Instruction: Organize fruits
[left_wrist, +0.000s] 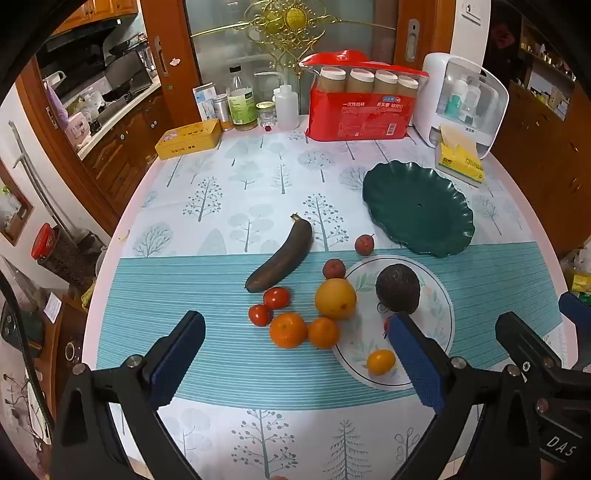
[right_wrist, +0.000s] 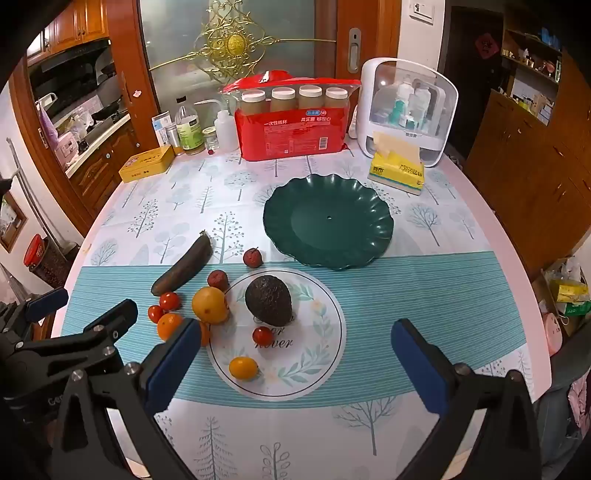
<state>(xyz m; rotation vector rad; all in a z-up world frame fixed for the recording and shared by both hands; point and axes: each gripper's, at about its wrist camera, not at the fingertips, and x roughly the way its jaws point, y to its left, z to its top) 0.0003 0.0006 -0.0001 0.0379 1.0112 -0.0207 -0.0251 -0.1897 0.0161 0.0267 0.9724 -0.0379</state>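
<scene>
A white leaf-print plate (right_wrist: 325, 332) holds a dark avocado (right_wrist: 269, 300), a small red tomato (right_wrist: 262, 335) and a yellow fruit (right_wrist: 243, 367). Left of it lie a big orange (left_wrist: 335, 298), two tangerines (left_wrist: 288, 329), two tomatoes (left_wrist: 276, 297), two dark red fruits (left_wrist: 364, 244) and a blackened banana (left_wrist: 280, 254). An empty green scalloped plate (right_wrist: 328, 221) stands behind. My left gripper (left_wrist: 297, 354) hangs open above the tangerines. My right gripper (right_wrist: 295, 363) is open over the white plate. Both hold nothing.
Along the table's far edge stand a yellow tin (left_wrist: 188, 138), bottles (left_wrist: 242, 99), a red pack of jars (right_wrist: 295, 122), a white dispenser (right_wrist: 406, 107) and a yellow tissue pack (right_wrist: 397, 170). Wooden cabinets flank both sides.
</scene>
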